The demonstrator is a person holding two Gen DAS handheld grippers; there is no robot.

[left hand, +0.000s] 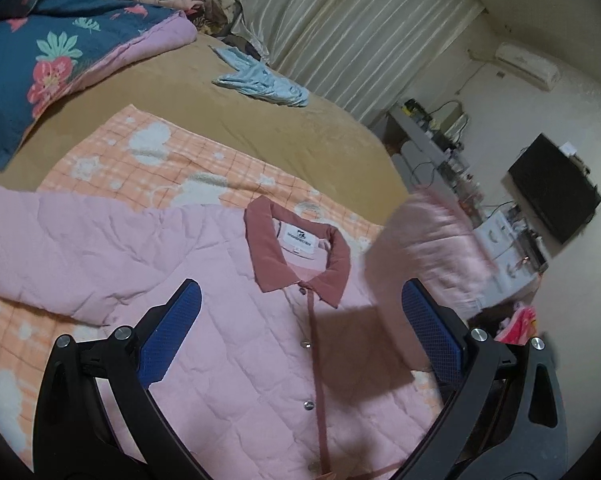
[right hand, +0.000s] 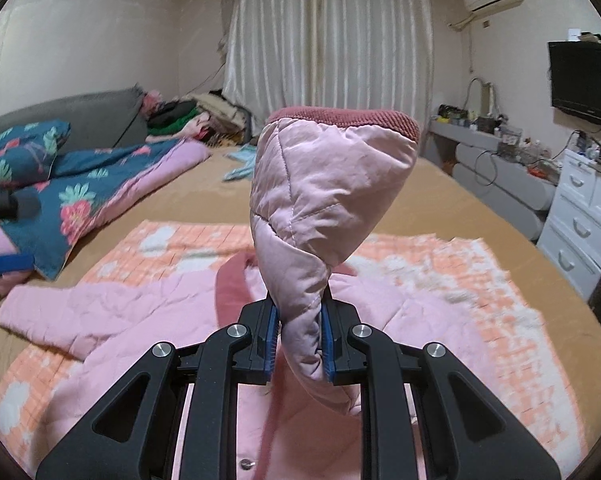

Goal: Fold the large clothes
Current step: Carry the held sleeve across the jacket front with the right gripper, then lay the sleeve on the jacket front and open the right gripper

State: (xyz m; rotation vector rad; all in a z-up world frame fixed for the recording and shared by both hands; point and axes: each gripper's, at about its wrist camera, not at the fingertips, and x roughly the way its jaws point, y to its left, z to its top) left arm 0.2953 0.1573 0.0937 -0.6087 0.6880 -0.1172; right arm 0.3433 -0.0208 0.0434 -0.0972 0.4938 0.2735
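**Right gripper lifts a jacket sleeve over the bed**

A pink quilted jacket lies front-up on an orange checked blanket spread over the tan bed. Its dusty-rose collar points toward the curtain, and the snap placket is closed down the middle.

The right gripper points forward and slightly up over the jacket's chest. Its fingers are clamped on the jacket's sleeve, with the blue pads pressing the fabric from both sides. The sleeve rises above the fingers, and its knit rose cuff stands at the top (the cuff end is upright, clear of the blanket). In the left wrist view the same raised sleeve shows as a blurred pink shape to the right of the collar.

The left gripper hovers above the jacket's front, aimed down toward the collar. Its fingers are spread wide apart and hold nothing; whether they touch the fabric below cannot be told.

The jacket's other sleeve lies flat, stretched out to the left across the blanket. A blue floral quilt is heaped at the far left of the bed, and a light blue garment lies near the curtain. A wall-mounted television hangs on the right wall.
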